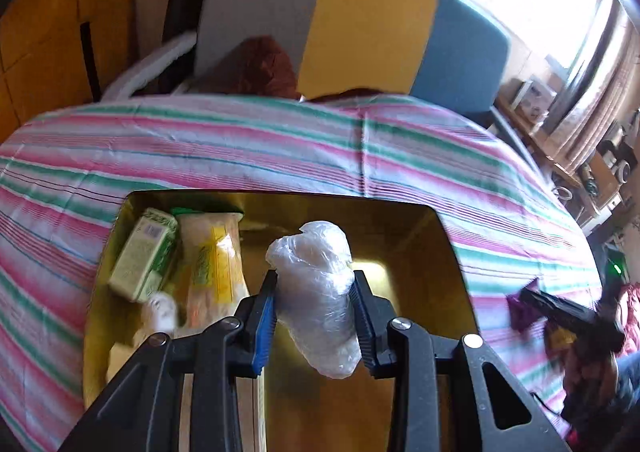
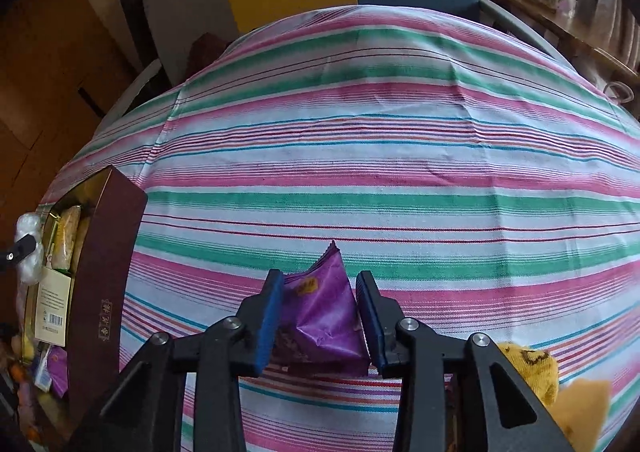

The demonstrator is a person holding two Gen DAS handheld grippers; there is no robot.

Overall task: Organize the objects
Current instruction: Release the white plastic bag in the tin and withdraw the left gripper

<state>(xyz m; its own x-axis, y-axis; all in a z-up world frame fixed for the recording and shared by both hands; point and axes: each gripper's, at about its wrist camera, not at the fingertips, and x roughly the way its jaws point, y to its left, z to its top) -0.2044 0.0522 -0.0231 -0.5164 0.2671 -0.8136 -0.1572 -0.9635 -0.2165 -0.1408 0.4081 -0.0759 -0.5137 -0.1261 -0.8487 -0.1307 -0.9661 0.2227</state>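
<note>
Left fingers: blue pads [image 1: 266,316] of the left gripper [image 1: 314,322] are pressed on both sides of a clear plastic-wrapped bundle [image 1: 316,292] — narrow gap, firm hold.
Bundle position: held above the open gold-lined box [image 1: 452,252], over its bare right half, not yet set down.
Already in the box: 1 green-and-white carton [image 1: 144,256], 1 yellow-printed packet [image 1: 214,264] and a small white item [image 1: 160,312], all crowded into the left side; more small things show at the box's near end in the right wrist view, too small to name.
Right fingers: the right gripper [image 2: 320,316] stands around a purple snack packet [image 2: 320,320] with only a narrow gap; the left pad touches the wrapper, the right pad sits just beside it — I cannot tell whether it is truly pinched.
Purple packet position: low over the striped cloth [image 2: 400,156] on the counter, well apart from the box.
Still loose: a yellow soft item [image 2: 536,368] on the cloth just beside the right gripper.
Progress: judged roughly midway — at least 3 items boxed, 1 about to go in, at least 2 left outside.
</note>
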